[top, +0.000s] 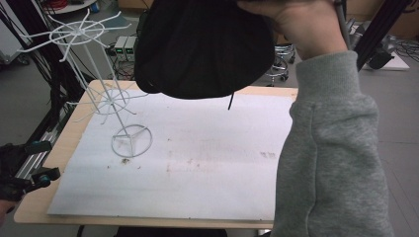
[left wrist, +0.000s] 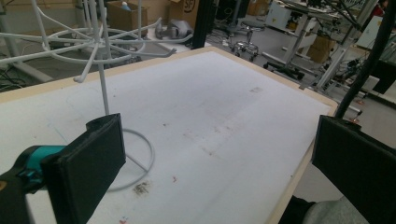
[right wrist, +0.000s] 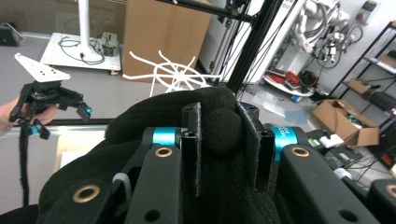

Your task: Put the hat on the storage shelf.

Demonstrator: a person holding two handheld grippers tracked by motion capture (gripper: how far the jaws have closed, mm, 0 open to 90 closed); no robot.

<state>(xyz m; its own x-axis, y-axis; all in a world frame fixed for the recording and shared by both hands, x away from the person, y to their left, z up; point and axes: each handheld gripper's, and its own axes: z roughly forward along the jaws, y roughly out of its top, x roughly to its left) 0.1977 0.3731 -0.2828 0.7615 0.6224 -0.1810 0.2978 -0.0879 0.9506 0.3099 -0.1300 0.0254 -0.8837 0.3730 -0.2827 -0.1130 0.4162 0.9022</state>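
Observation:
A black knitted cloth, like a hat [top: 202, 44], hangs high over the table's far side. My right gripper [right wrist: 224, 140] is shut on a fold of this black cloth [right wrist: 219, 126]; in the high view a hand in a grey sleeve [top: 326, 148] holds it up. A white wire rack [top: 106, 94] with spoked tiers stands on a ring base at the table's left. My left gripper [top: 45, 160] hovers off the left table edge, its jaws wide apart with nothing between them [left wrist: 219, 140]. The rack [left wrist: 100, 70] stands just beyond its left jaw.
A white board [top: 207, 163] covers the wooden table top. A black frame post [left wrist: 364, 70] rises at the far right corner. Boxes, cables and stools sit on the floor around. The left gripper [right wrist: 60, 116] shows far off in the right gripper view, below the rack's top [right wrist: 175, 74].

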